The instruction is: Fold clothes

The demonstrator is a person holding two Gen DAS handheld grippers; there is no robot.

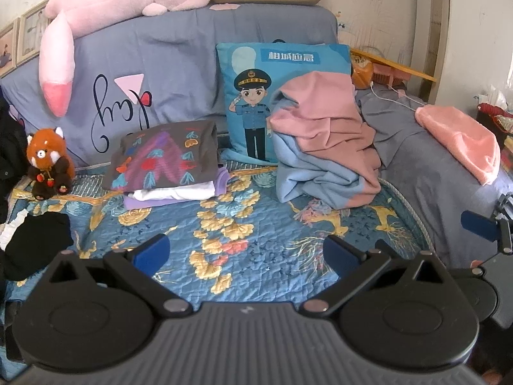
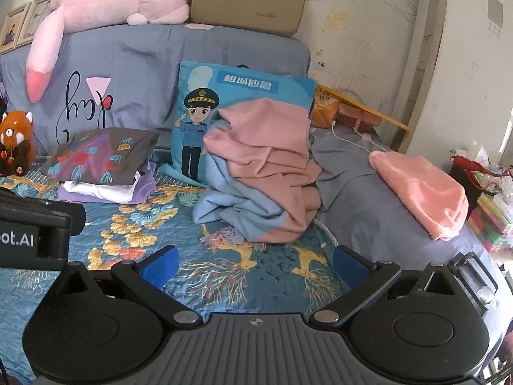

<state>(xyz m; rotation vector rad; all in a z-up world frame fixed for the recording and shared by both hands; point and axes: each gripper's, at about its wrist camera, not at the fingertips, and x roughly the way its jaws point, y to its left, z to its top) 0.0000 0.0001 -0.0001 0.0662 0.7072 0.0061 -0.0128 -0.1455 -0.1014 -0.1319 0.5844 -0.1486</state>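
Both of my hand-held grippers hang over the bed with their blue-padded jaws spread as wide as they go and nothing between them: my left gripper (image 1: 246, 253) is tilted down over the blue quilted bedspread with yellow and coral flowers (image 1: 224, 234), and my right gripper (image 2: 255, 264) is beside it over the same spread, its near finger showing at the right edge of the left wrist view. Ahead of me, a small stack of folded clothes (image 1: 166, 166) sits on the spread, with a grey garment printed with purple, red and teal leaf shapes on top, a white piece under it and a lilac one at the bottom. Just right of the stack, a loose heap of dusty-pink and light-blue fabric (image 1: 323, 147) slumps against a blue cushion printed with a saluting cartoon officer (image 1: 256, 102). A crumpled black garment (image 1: 35, 243) lies on the spread near my left gripper's left finger. Further right, a folded salmon-pink fleece cloth (image 2: 420, 192) rests on grey bedding. A red-panda plush toy (image 1: 48, 163) sits left of the stack, and a long pink plush toy (image 1: 112, 3) lies along the top of the grey-blue pillows behind.
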